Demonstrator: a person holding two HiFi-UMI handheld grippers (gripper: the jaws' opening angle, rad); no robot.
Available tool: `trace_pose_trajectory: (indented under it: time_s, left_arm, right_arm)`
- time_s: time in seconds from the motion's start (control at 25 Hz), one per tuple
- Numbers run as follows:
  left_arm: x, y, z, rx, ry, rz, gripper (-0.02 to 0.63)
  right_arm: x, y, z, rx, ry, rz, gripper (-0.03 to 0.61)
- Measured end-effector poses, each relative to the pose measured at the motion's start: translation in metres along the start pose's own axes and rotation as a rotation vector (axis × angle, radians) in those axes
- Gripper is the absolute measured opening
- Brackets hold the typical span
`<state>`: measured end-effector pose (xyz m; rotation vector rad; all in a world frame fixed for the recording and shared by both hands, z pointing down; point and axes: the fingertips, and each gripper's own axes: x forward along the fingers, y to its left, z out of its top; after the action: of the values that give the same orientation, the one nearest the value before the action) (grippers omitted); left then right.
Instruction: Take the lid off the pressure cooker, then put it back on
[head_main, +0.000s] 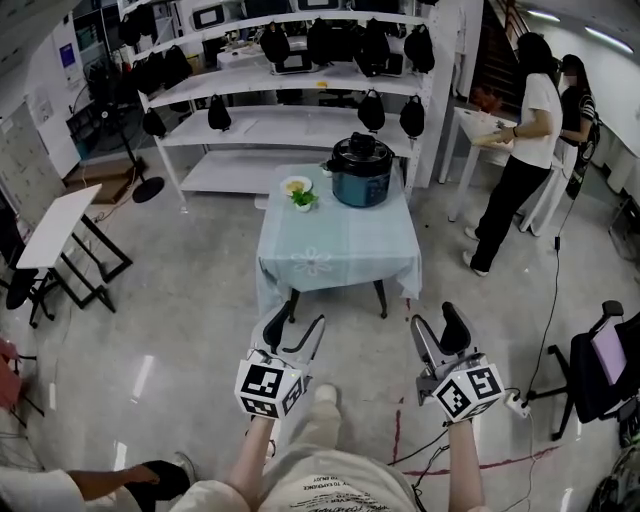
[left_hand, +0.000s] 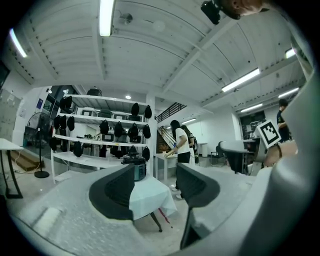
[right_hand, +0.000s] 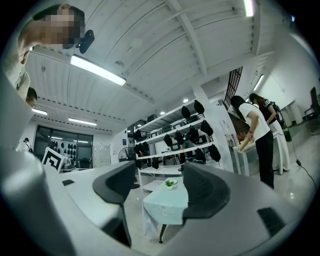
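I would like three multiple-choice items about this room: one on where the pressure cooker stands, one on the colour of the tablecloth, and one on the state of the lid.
1. Where on the tablecloth does the pressure cooker stand?
A) far right corner
B) near left corner
C) middle of the near edge

2. What colour is the tablecloth?
A) red
B) pale blue-green
C) black

3. Where is the lid?
A) flat on the cloth
B) on the floor
C) on the cooker

Key:
1 A: the head view shows it at the far right corner, with a small dish to its left.
2 B: the cloth is pale blue-green all over.
3 C: the dark lid sits on top of the pot.
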<state>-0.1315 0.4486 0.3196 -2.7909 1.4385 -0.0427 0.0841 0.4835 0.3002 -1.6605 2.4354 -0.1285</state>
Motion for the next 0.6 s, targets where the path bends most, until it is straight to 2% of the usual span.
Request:
trace_pose_trajectory:
  time_s: [0.6]
  left_arm:
    - [0.163,0.101,-0.006,-0.015,0.035,-0.063,0.250]
  right_arm:
    - [0.173,-0.067,-0.017,0.001,0.031,-0.001,0.287]
